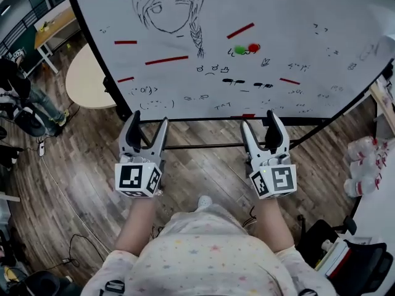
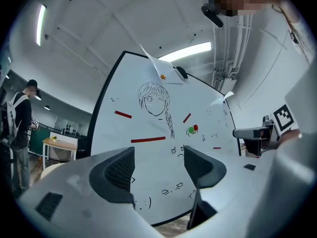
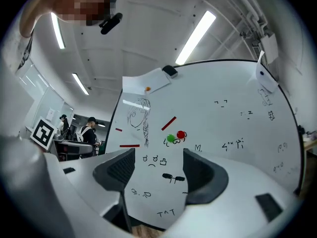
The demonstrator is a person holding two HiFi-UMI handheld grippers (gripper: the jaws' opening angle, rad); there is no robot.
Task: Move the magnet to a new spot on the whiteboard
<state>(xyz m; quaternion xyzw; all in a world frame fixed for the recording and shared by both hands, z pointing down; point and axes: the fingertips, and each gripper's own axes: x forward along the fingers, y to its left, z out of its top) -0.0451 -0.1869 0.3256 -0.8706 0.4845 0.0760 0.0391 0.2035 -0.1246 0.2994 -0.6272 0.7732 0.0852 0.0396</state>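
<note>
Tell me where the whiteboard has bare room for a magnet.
Bare: upper right of the whiteboard, between the sketch and the right-hand marks; also left of the sketch, above a red strip. Crowded: around the magnets and along the bottom doodles.

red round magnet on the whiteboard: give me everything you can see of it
Small round glossy red magnet, plastic-looking, stuck flat on the whiteboard right of the drawn braid. A same-shaped green magnet sits at its left, touching or nearly so; black scribble runs under both, and a slanted red strip lies above. The left hand-held gripper and right hand-held gripper are open, empty and well clear of it.
</note>
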